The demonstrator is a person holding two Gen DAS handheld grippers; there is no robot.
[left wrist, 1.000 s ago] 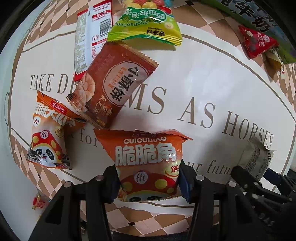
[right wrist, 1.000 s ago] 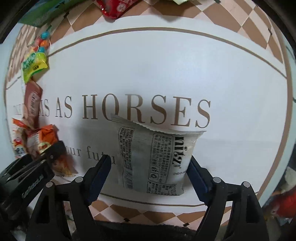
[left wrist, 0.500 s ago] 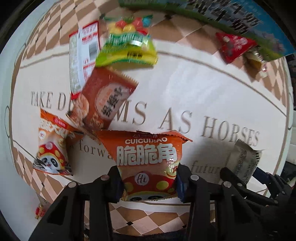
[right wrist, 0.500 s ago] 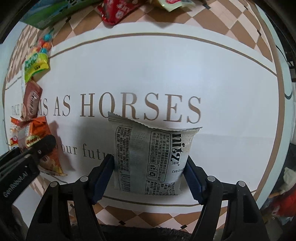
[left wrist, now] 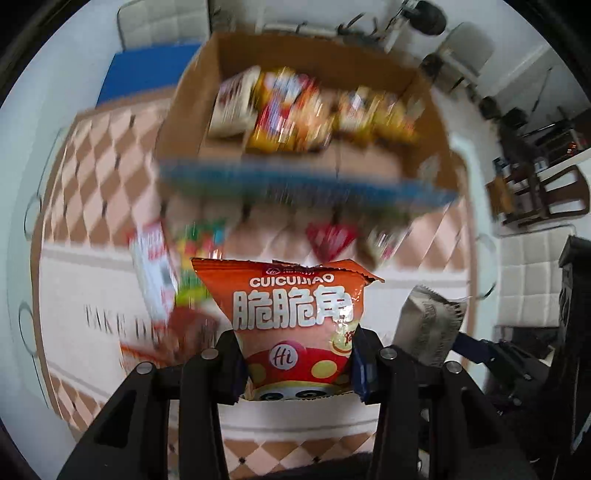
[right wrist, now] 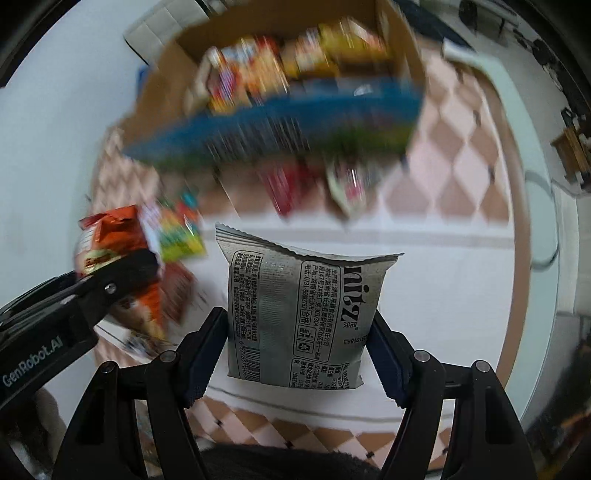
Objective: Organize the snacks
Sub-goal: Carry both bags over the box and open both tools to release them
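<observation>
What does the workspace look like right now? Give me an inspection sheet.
Surface: printed mat, checkered border, white centre.
Job's things: orange bag in left gripper; grey bag in right gripper; both lifted off the mat. Cardboard box beyond, already holding snacks.
Clutter: blurred loose snacks on the mat; long blue pack before the box.
Grippers: both shut on their bags.
Cables: nothing seen.
Surroundings: white padded seat, chairs at the right edge.
</observation>
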